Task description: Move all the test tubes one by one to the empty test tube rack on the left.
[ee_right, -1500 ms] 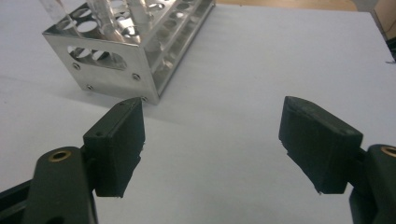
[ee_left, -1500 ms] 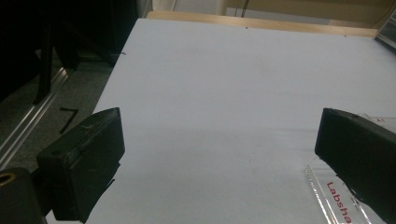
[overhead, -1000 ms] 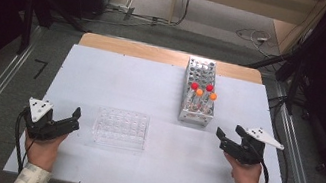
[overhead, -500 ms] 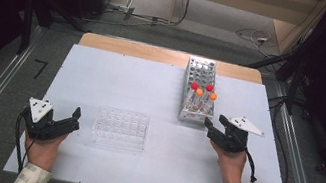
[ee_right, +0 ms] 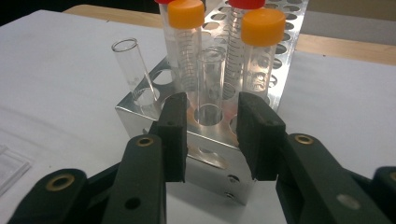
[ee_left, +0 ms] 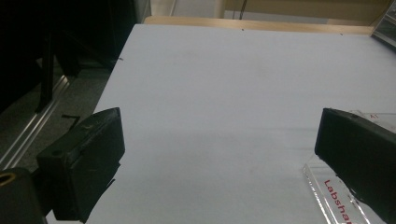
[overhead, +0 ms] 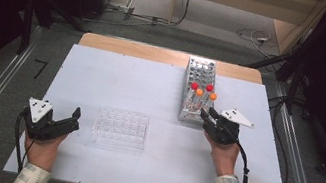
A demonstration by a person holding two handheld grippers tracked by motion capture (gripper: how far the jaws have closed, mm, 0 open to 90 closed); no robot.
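Closing right gripper [ee_right: 212, 135] around uncapped tube [ee_right: 208, 84]

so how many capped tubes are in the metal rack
4, clustered at the near end of the metal rack: two red-capped tubes behind, two orange-capped tubes in front. Two uncapped glass tubes stand nearer the right claw.
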